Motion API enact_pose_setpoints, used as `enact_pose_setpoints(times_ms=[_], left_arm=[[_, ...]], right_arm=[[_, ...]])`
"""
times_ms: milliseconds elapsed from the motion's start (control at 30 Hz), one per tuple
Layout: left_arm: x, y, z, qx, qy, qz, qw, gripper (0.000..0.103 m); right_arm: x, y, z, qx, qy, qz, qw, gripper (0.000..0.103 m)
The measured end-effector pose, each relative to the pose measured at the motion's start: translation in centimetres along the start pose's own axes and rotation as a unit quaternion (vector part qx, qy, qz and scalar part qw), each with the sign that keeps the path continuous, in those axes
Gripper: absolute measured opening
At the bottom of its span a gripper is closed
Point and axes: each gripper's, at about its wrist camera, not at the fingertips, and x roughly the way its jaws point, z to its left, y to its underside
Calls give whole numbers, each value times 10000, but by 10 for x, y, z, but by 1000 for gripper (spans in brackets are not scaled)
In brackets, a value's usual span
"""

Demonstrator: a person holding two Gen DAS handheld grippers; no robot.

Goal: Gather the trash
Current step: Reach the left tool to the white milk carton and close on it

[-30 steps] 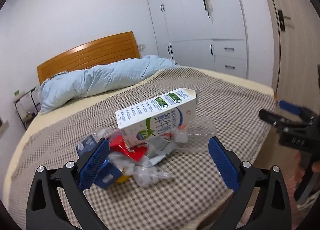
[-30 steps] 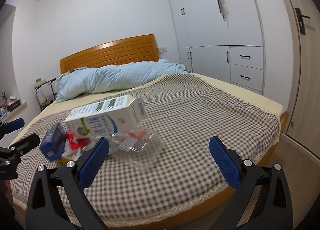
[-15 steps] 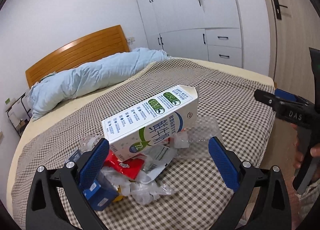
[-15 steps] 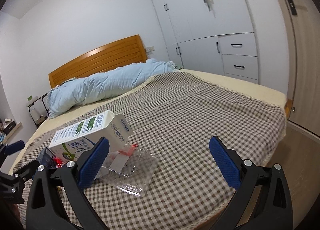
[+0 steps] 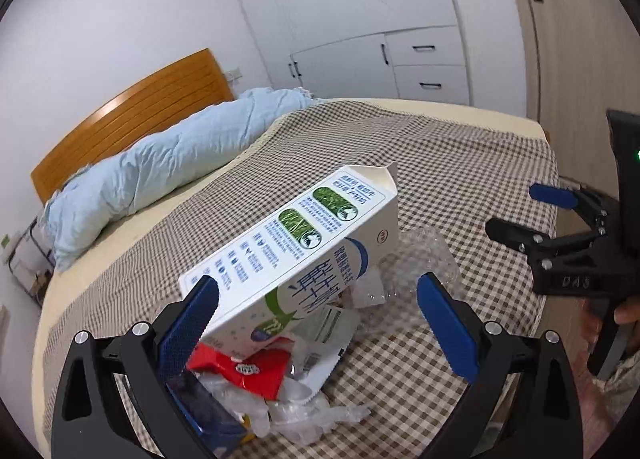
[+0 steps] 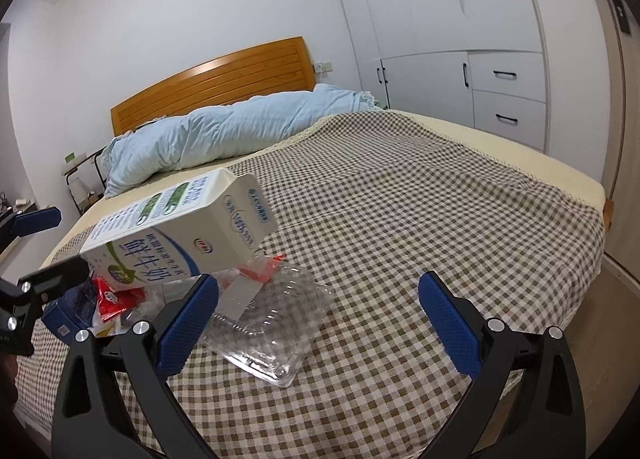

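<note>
A heap of trash lies on the checked bedspread (image 6: 400, 219) near the foot of the bed. At its left sit a dark blue box (image 5: 200, 411) and a red packet (image 5: 244, 369), with crumpled clear plastic wrap (image 5: 312, 415) spilling toward the bed's edge. A white milk carton (image 5: 296, 255) rests tilted on top of them, its gabled end raised to the right. Just right of the carton lies a clear plastic clamshell tray (image 6: 272, 323), and a red-and-white strip (image 6: 256, 279) rests between them.

The left hand-held gripper (image 5: 316, 323) is spread wide, holding nothing; its left blue pad is just beside the carton's lower end, whether touching I cannot tell. The right hand-held gripper (image 6: 316, 323) is also wide apart and holds nothing, its left pad in front of the tray's near corner.

Behind, a light blue quilt (image 6: 236, 131) lies along the wooden headboard (image 6: 212, 79), and white wardrobes (image 6: 460, 19) stand at the right.
</note>
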Motion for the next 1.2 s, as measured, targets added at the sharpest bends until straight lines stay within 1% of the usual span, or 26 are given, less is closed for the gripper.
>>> enact_pose_setpoints(times_ms=[67, 133, 400, 600, 733, 867, 967, 1200], left_arm=[[2, -3, -4, 233, 9, 27, 9997, 96], [5, -7, -5, 365, 0, 60, 9993, 96], [20, -20, 7, 545, 146, 260, 9981, 96], [38, -25, 11, 1017, -19, 367, 9941, 96], [51, -25, 13, 1200, 44, 510, 9915, 96], [63, -27, 15, 1481, 213, 652, 9866, 96], [75, -28, 14, 1730, 347, 840, 9807, 96], [104, -34, 23, 1849, 779, 1136, 9731, 96]], right_arm=[[3, -1, -3, 62, 7, 26, 10000, 97], [7, -2, -4, 101, 3, 45, 9999, 97], [21, -2, 3, 50, -22, 82, 10000, 97], [33, -1, 5, 21, -3, 143, 9999, 97], [42, 0, 7, -74, -29, 225, 9997, 97], [50, 0, 6, -43, -68, 286, 9996, 97], [53, -1, 5, -78, -37, 298, 9995, 97], [60, -3, -7, 51, 69, 365, 9993, 97]])
